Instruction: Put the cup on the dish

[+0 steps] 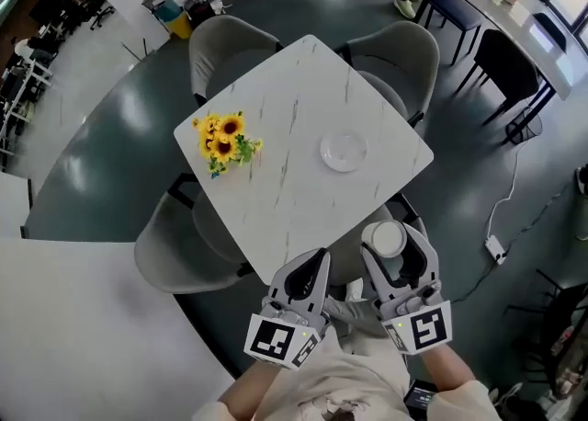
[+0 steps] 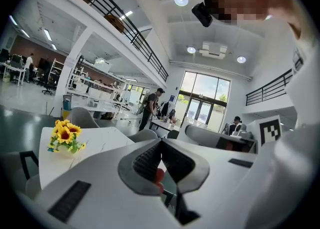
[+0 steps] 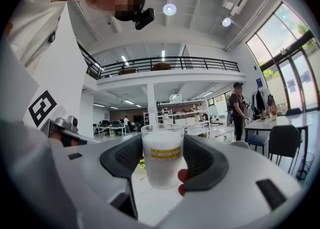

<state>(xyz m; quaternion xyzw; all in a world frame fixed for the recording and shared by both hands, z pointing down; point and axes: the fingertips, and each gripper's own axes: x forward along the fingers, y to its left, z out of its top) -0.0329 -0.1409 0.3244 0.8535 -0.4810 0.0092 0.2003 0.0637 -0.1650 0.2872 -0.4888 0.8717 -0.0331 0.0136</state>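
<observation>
A frosted white cup with a yellow band stands upright between the jaws of my right gripper, which is shut on it. In the head view the cup is held off the near corner of the white marble table, short of its edge. The small white dish lies on the right part of the table, beyond the cup. My left gripper hovers beside the right one, jaws closed together with nothing between them.
A bunch of yellow sunflowers stands on the table's left side. Grey chairs ring the table, one under its near-left edge. People stand in the background.
</observation>
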